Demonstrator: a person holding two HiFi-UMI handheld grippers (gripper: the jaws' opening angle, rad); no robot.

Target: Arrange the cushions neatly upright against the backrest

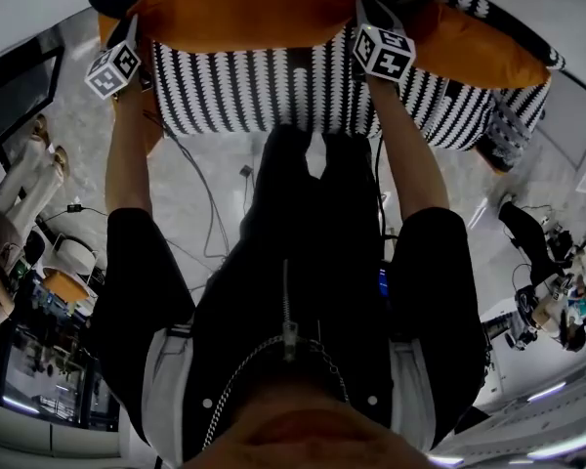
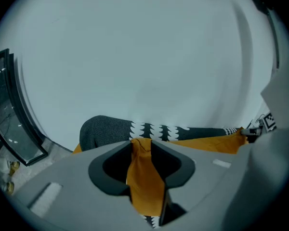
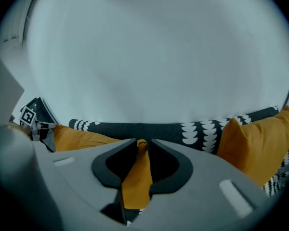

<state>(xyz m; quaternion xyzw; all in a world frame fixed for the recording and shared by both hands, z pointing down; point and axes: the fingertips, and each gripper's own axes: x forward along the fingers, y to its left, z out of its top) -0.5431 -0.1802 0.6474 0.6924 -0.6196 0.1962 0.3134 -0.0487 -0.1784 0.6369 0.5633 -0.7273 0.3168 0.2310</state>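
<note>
**Orange cushion (image 1: 234,13) sits between both pairs of jaws**

The left gripper (image 2: 141,142) and the right gripper (image 3: 143,143) each stand slightly parted, with a fold of the cushion's top edge loose between the jaws. Just beyond the jaws runs the sofa backrest (image 3: 144,129), and a second cushion (image 3: 257,141) leans off to the right

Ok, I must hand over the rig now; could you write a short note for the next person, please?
Left hand-held gripper: jaws slightly apart, top edge of the orange cushion between them, grip looks loose.
Right hand-held gripper: the same, on that cushion's other end.
Done: cushion stands against the backrest; second cushion stands at its right.
Left: back both hand-held grippers off, check both cushions stay upright.
</note>
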